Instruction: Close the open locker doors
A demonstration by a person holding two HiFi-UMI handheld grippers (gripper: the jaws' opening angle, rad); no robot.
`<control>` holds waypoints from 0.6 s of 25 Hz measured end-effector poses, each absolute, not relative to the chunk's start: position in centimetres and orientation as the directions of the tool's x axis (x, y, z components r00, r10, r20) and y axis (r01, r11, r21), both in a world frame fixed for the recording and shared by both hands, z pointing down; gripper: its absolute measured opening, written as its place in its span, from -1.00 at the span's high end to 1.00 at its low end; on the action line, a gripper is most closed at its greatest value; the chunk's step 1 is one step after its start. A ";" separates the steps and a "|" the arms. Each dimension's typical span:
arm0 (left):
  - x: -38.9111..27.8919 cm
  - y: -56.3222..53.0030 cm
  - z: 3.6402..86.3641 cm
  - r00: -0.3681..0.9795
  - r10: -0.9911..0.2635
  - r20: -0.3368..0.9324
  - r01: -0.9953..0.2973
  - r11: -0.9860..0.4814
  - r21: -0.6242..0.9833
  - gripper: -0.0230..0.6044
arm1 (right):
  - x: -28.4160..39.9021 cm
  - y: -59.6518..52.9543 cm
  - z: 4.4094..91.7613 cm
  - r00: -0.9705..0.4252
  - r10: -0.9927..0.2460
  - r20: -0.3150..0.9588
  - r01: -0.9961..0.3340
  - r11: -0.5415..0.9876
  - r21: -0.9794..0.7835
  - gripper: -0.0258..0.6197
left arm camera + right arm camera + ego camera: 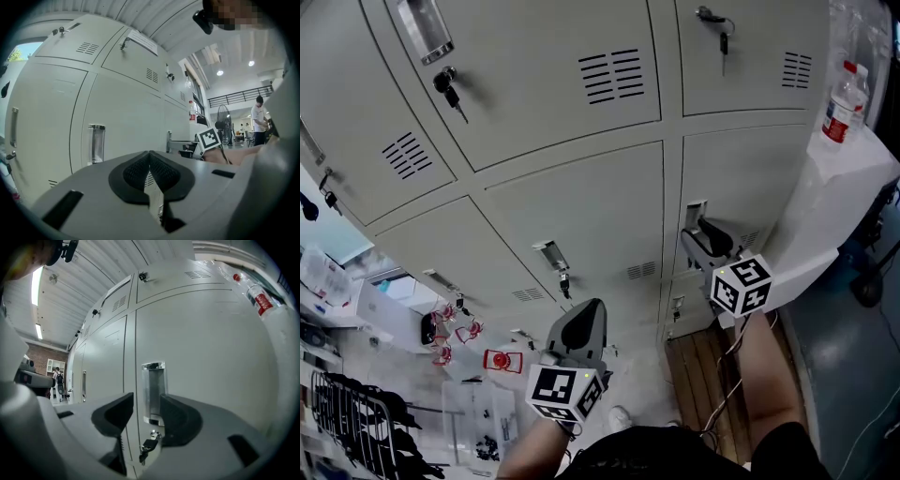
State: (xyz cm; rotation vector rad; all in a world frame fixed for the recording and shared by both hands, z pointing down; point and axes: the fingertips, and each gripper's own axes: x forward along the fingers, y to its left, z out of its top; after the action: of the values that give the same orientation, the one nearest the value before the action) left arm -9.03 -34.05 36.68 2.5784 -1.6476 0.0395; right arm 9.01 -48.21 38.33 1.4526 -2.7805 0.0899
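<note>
Grey metal locker doors [581, 216] fill the head view, and all that I see lie flush in their frames. My right gripper [705, 236] points at a door's recessed metal handle [694, 214]. In the right gripper view its jaws [145, 411] stand open with that handle [153, 392] seen between them and a key [146, 446] hanging below; nothing is held. My left gripper [581, 323] is lower left, in front of another closed door. Its jaws [150, 161] are shut and empty, and a handle [96, 143] lies beyond them to the left.
A water bottle [842, 103] stands on a white ledge [825, 216] right of the lockers. A wooden pallet [703, 375] lies on the floor below. Red items [502, 361], clear boxes and a black rack [356, 422] crowd the floor at left. A person [259, 117] stands far off.
</note>
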 end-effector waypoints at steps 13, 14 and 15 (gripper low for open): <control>-6.5 -28.8 36.1 0.329 -0.943 0.052 -0.943 -0.325 0.074 0.92 | 8.3 -39.0 35.2 -0.715 -0.697 -0.052 -0.696 0.717 -0.051 0.42; -6.4 -28.0 36.1 0.315 -0.948 0.052 -0.948 -0.312 0.071 0.92 | 7.7 -37.7 34.9 -0.737 -0.673 -0.063 -0.671 0.740 -0.044 0.42; -6.4 -27.3 36.1 0.301 -0.952 0.053 -0.952 -0.298 0.069 0.92 | 7.2 -36.4 34.7 -0.754 -0.652 -0.074 -0.652 0.758 -0.037 0.45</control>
State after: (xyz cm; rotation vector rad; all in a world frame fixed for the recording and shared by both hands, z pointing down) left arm -6.42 -27.30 36.06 2.4631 -1.8071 0.0034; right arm 7.23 -36.42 34.71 1.1233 -3.0222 0.0144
